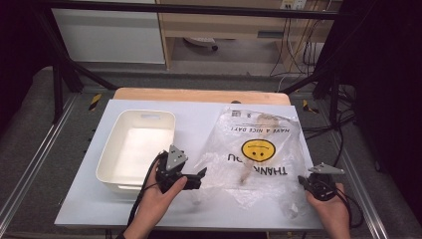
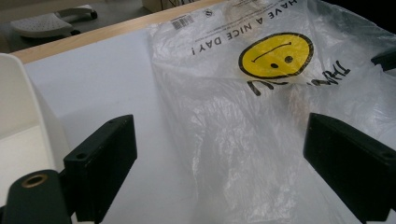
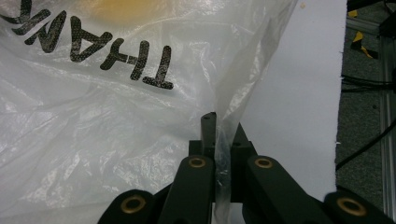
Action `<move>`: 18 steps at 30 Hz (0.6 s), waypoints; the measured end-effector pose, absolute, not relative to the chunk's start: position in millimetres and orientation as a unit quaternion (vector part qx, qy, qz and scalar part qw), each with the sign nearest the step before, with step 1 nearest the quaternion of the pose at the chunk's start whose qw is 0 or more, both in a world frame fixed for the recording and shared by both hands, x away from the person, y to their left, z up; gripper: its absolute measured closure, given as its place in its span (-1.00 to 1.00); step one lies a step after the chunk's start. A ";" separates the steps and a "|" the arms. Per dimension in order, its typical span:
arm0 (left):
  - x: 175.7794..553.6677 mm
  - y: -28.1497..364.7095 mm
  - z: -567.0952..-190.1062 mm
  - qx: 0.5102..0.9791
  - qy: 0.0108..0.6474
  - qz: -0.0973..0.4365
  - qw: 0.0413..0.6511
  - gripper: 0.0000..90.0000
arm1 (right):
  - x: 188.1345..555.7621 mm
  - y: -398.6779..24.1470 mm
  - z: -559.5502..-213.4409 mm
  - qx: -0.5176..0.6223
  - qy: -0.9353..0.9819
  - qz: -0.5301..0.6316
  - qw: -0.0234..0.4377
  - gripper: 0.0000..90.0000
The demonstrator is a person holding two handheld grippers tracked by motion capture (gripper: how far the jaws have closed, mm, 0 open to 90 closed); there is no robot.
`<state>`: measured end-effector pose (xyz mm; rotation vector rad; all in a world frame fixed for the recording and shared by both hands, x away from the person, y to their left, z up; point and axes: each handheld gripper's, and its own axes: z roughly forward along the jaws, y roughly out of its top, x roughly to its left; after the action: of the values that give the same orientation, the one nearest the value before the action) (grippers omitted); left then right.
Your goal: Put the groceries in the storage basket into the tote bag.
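White worktop [image 1: 199, 117], rectangular, set over a wooden board showing along its far edge. Left half: white plastic bin [image 1: 137, 149], empty, rounded corners, long side running from the near edge toward the far edge, well in from the left edge. Just right of the bin's near corner: left tool [image 1: 201, 175], held in a hand [image 1: 159, 196] entering over the near edge; jaws spread wide with nothing between them, aimed at the near-left edge of the bag, close beside it and not pressing on it; in the left gripper view, both black jaws wide apart with bare worktop and crinkled plastic beyond. Right half: clear plastic bag [image 1: 254, 159], crumpled, lying flat from near the far edge to near the near edge, printed with a yellow smiley face [image 1: 257, 150] and black lettering, upside down as seen from the near side; a pale brownish item inside, not identifiable. Near-right corner of the worktop: right tool [image 1: 304, 183], held in a hand [image 1: 331, 209]; jaws closed tight on a thin fold at the bag's near-right edge, as seen in the right gripper view, the film rising between the two pads.
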<state>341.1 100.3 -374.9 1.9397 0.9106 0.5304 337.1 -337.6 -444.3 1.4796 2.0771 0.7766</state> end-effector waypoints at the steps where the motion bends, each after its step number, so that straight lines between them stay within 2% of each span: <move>1: 342.2 97.2 -377.9 0.786 0.371 0.212 0.447 -0.79 | 337.5 -338.2 -444.6 0.542 0.755 0.284 0.237 1.00; 7: 349.9 81.1 -401.0 0.795 0.372 0.202 0.435 -0.78 | 337.9 -342.1 -448.0 0.550 0.748 0.295 0.227 1.00; 14: 367.3 78.8 -434.1 0.807 0.386 0.204 0.399 -0.74 | 337.5 -341.8 -448.6 0.548 0.749 0.296 0.227 1.00; 17: 368.5 72.8 -443.7 0.817 0.379 0.222 0.373 -0.72 | 337.4 -341.8 -448.6 0.547 0.750 0.296 0.227 1.00; 18: 369.1 71.7 -446.8 0.819 0.381 0.210 0.373 -0.70 | 337.3 -341.5 -448.6 0.548 0.749 0.296 0.226 1.00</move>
<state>369.1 71.7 -446.8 2.0995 0.9760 0.5386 337.3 -341.5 -448.6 1.5114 2.0637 0.8159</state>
